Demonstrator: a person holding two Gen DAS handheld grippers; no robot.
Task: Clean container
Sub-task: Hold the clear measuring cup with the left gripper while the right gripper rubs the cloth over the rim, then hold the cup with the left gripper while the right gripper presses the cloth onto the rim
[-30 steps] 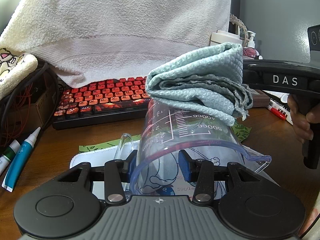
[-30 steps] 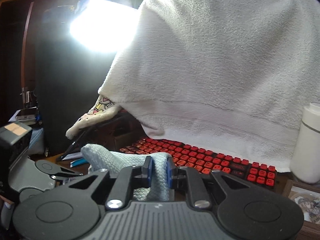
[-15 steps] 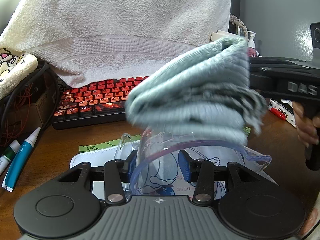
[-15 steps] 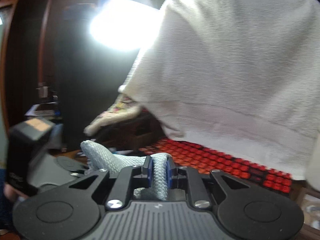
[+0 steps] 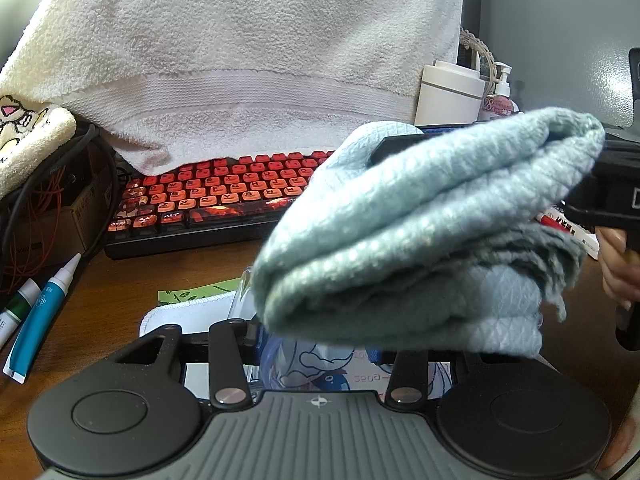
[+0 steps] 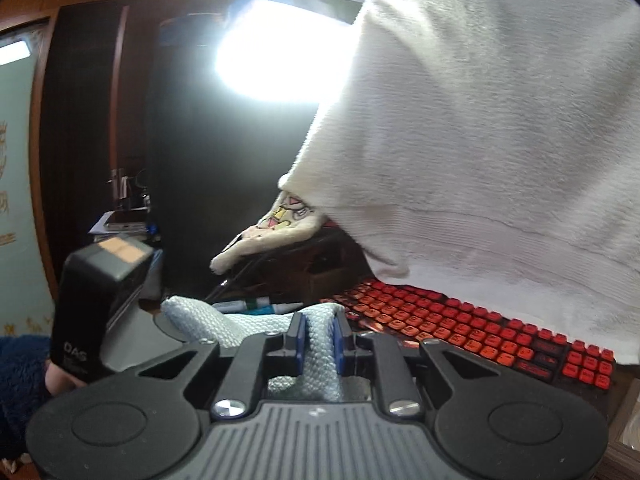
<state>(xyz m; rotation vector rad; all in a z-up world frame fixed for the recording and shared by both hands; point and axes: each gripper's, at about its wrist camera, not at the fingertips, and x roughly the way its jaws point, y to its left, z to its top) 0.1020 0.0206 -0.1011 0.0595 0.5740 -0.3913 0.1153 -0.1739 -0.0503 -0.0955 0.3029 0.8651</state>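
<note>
A: Wiping step, by my read — the right gripper (image 6: pixel 318 344) was clenched on the cloth (image 5: pixel 420 240), a fold pinched tight between its blue pads (image 6: pixel 298 344).

B: And the cup (image 5: pixel 288 360)?

A: Clear plastic, lying in the left gripper (image 5: pixel 316 354), just under the cloth. Only a sliver of its wall showed beneath the bundle. The pads there were mostly hidden, so whether that grip was closed I could not tell — though the cup sat right between the fingers.

B: Where was the cloth, relative to the cup?

A: Directly above its mouth and in front, covering nearly all of it. Touching the rim or just clear of it? Hidden.

B: So the next move?

A: It called for getting the wad down into the mouth while the left kept the cup steady; a bulky bundle could catch on the rim.

B: Poses?

A: Left gripper level, pointing toward the keyboard (image 5: pixel 224 192) behind the cup. Right gripper reached in from the cup's right side, a hand (image 5: pixel 618 264) on its handle.
</note>
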